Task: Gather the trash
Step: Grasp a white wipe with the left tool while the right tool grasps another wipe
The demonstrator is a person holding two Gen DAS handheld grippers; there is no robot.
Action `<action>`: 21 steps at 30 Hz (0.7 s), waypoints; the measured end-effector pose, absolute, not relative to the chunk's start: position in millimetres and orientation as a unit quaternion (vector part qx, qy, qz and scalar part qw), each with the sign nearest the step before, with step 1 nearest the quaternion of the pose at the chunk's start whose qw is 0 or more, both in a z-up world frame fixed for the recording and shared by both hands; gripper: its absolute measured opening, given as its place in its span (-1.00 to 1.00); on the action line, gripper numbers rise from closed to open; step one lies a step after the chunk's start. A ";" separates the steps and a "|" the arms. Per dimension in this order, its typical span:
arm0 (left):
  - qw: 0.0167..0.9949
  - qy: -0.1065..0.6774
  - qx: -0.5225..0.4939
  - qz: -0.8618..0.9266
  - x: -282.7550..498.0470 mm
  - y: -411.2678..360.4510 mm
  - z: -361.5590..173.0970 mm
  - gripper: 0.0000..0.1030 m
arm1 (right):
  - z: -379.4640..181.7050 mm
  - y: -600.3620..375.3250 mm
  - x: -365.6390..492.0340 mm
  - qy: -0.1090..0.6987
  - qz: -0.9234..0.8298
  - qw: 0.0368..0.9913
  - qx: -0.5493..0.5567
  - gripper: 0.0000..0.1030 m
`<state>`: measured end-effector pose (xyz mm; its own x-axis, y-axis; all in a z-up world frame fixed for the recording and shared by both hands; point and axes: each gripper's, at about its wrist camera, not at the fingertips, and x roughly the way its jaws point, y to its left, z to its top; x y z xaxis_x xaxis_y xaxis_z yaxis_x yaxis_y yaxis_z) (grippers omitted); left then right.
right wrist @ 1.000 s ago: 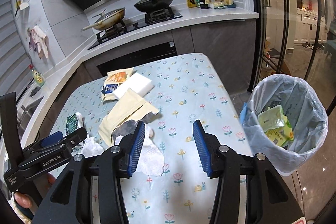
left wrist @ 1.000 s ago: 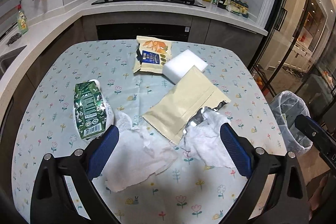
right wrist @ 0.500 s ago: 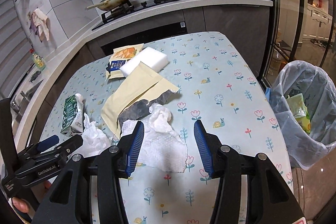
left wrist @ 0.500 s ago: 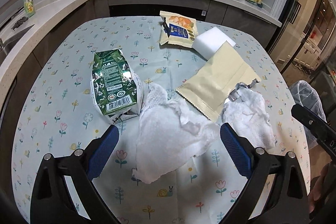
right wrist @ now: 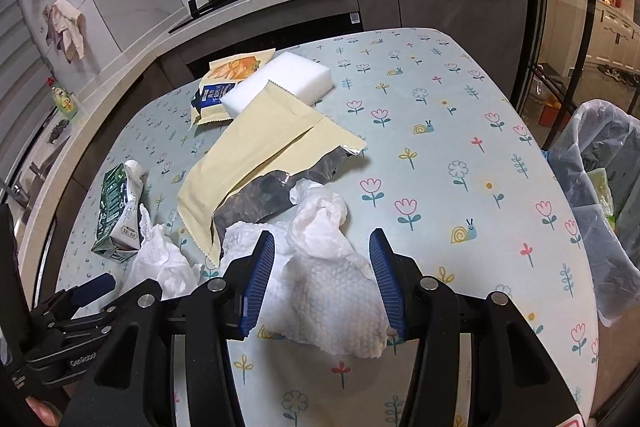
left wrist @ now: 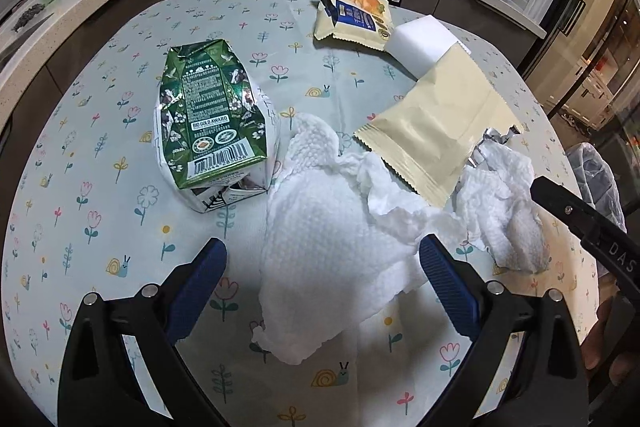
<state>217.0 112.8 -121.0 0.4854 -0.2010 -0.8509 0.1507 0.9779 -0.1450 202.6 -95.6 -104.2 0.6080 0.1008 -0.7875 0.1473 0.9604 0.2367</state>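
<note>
Left wrist view, L to R: green carton (left wrist: 210, 123) lies on its side at centre left of the table (left wrist: 72, 163). Big tissue (left wrist: 336, 239) spreads from mid frame down to lower centre, between the left gripper (left wrist: 322, 259) fingers; jaws wide, pads not touching it. Snack bag (left wrist: 352, 15) and white sponge (left wrist: 424, 43) sit upper centre-right. Beige wrapper (left wrist: 436, 131) overlaps the tissue's top edge. 2nd tissue (left wrist: 508, 203) at right, partly under the other tool's black bar.

Right wrist view, L to R: left tool at lower left, carton (right wrist: 118, 215) above it. Wrapper (right wrist: 260, 155) mid frame, foil side open. Crumpled tissue (right wrist: 328, 267) sits between the right gripper (right wrist: 322, 263) fingers; jaws about half open, not pinching it. Bin (right wrist: 600, 211) w/ clear liner at right edge, off the table.
</note>
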 end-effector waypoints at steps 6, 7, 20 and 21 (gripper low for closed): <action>0.857 0.501 -0.026 -0.116 218.7 105.0 -127.1 0.73 | -113.7 -93.1 213.8 0.451 -0.012 0.882 0.139 -0.06; 0.857 0.499 -0.023 -0.122 217.9 103.0 -126.7 0.64 | -115.2 -92.8 215.0 0.452 -0.012 0.881 0.139 -0.06; 0.849 0.498 -0.010 -0.176 201.2 78.8 -117.7 -0.66 | -111.7 -97.5 199.2 0.448 0.003 0.881 0.151 -0.76; 0.848 0.498 -0.011 -0.181 199.0 77.5 -115.8 -0.68 | -108.6 -99.5 196.7 0.444 0.003 0.883 0.152 -0.77</action>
